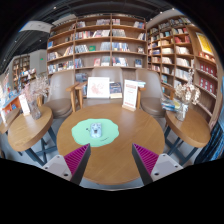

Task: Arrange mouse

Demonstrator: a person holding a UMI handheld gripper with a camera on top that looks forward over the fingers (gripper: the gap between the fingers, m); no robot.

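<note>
the gripper (pixel 111 158) hangs over the near rim of the round wooden table (pixel 120 150), its fingers spread wide and holding nothing. at twelve o'clock from them, near but clear of the tips, the mouse (pixel 96 130) sits on a green mat (pixel 95 132). to grip it well, i'd come straight ahead and low, straddling its sides evenly. beyond, signs (pixel 130 95) and bookshelves (pixel 100 45).

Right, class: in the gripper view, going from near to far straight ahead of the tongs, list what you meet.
Tongs, open → green mat → mouse on the mat → round wooden table's far edge → white sign boards → bookshelves.
</note>
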